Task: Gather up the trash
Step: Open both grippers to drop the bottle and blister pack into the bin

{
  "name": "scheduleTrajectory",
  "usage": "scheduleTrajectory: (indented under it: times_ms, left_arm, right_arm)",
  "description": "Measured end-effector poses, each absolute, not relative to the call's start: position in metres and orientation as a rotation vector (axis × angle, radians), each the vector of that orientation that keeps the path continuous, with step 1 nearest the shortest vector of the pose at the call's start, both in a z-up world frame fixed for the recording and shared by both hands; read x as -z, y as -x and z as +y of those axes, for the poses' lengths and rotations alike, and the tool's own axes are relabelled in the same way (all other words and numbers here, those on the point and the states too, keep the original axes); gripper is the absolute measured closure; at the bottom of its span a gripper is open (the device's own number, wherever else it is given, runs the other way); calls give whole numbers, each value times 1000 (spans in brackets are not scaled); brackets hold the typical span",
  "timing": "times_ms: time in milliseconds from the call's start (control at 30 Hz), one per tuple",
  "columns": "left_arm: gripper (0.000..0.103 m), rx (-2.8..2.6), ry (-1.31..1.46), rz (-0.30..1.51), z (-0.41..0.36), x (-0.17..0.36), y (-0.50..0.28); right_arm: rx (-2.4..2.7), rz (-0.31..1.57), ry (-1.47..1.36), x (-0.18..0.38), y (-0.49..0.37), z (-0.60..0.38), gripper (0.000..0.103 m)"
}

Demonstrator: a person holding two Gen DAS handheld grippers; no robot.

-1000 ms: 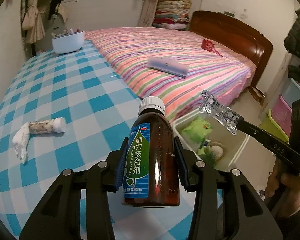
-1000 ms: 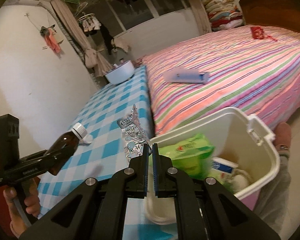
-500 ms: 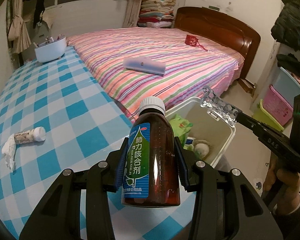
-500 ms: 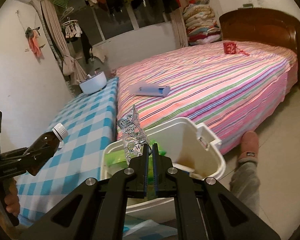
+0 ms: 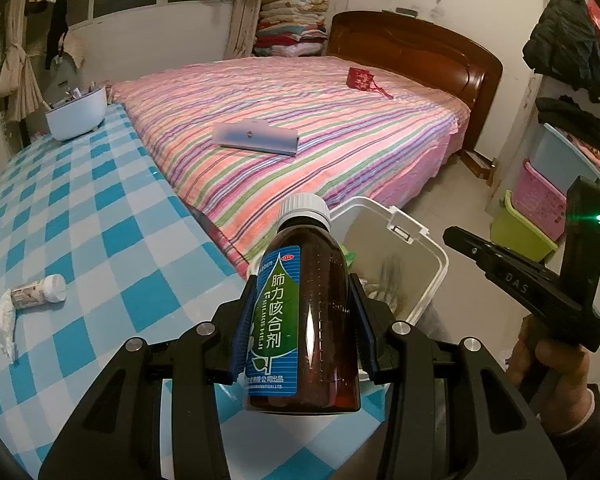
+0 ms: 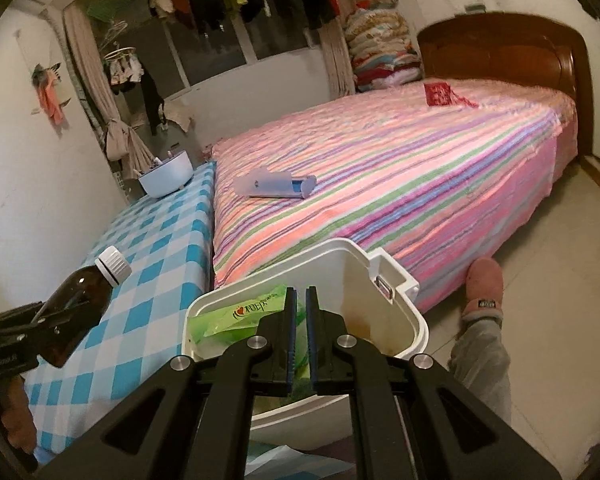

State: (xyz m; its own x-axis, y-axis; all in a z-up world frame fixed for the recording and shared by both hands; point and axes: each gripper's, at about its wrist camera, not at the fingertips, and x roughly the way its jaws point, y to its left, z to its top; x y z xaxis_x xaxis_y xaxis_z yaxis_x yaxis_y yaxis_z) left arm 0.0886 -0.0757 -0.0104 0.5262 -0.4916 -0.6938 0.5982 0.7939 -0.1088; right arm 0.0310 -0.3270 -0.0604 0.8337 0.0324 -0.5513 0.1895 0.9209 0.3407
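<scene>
My left gripper [image 5: 302, 320] is shut on a brown medicine bottle [image 5: 306, 320] with a white cap and green-blue label, held over the table's edge beside the white trash bin [image 5: 434, 252]. The bottle also shows in the right wrist view [image 6: 80, 300]. My right gripper [image 6: 300, 312] hangs over the bin [image 6: 404, 300] with a narrow gap between its fingers and nothing in them; it shows in the left wrist view [image 5: 452, 234]. A green packet [image 6: 240, 316] lies in the bin. A small white-capped bottle [image 5: 38, 294] and a crumpled tissue [image 5: 4, 324] lie on the checked tablecloth [image 5: 80, 216].
A striped bed [image 5: 300, 128] with a pale blue case [image 5: 256, 138] and a red pouch [image 5: 360, 79] lies beyond. A white bowl [image 5: 76, 114] stands at the table's far end. Coloured storage boxes [image 5: 536, 208] stand at the right. A person's slippered foot [image 6: 482, 292] is beside the bin.
The silver blister pack has left my right gripper, whose fingers have parted slightly over the bin. My left gripper has carried the bottle closer to the bin.
</scene>
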Motion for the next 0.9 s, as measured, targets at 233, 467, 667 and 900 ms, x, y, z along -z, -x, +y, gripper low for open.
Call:
scheduleTrajectory:
  times_ms: [233,467,667,900]
  left_arm:
    - [61,691,-143,797,-88,15,-91]
    - [61,734,-140,808,-103,17,-92]
    - [60,768,-159,819,-120,22,-91]
    - [59,789,-156,839,-131,29,-95]
  right_arm:
    - [92,571,-439,62,-30,-335,97]
    - [118,478,-468,58,-19,-339,11]
    - [139,449,-482,52,-15,-346,11]
    - [162,437,-510,51,-11,-357,11]
